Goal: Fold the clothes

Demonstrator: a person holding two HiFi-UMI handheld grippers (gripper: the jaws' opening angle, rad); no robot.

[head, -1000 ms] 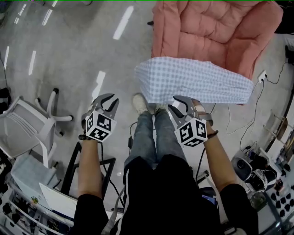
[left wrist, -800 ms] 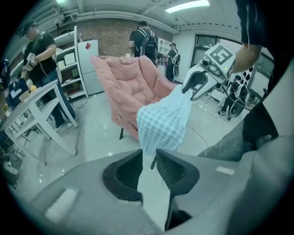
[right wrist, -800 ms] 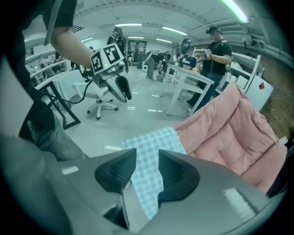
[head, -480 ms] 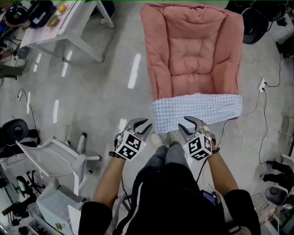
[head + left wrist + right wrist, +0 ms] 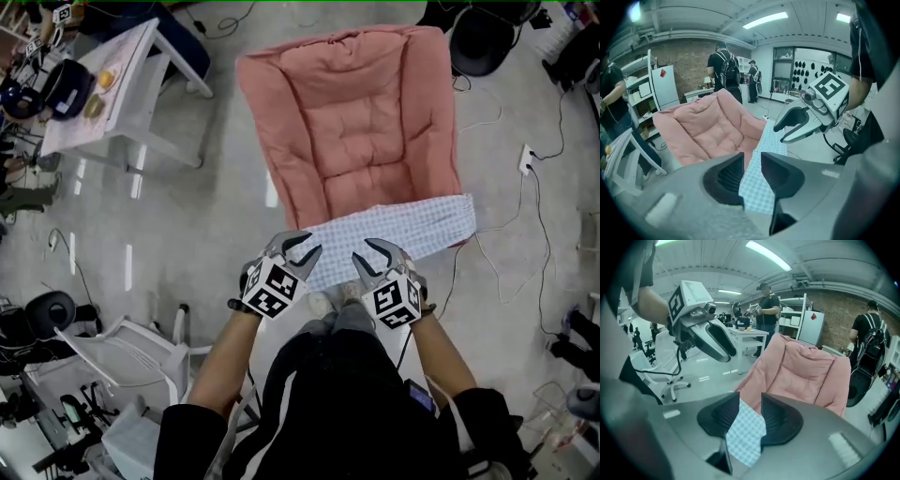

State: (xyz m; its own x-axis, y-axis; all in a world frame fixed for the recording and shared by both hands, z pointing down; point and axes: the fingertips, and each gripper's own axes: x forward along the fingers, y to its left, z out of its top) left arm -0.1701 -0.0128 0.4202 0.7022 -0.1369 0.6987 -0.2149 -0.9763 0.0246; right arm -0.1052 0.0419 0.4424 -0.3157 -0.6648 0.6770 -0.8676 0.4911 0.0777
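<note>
now left fingers [image 5: 729,176], just easing wider, and right fingers [image 5: 777,420] pinch the checked cloth [image 5: 403,230].

No legible text, no numbers (markers [image 5: 275,289] are mere patterns)
</note>
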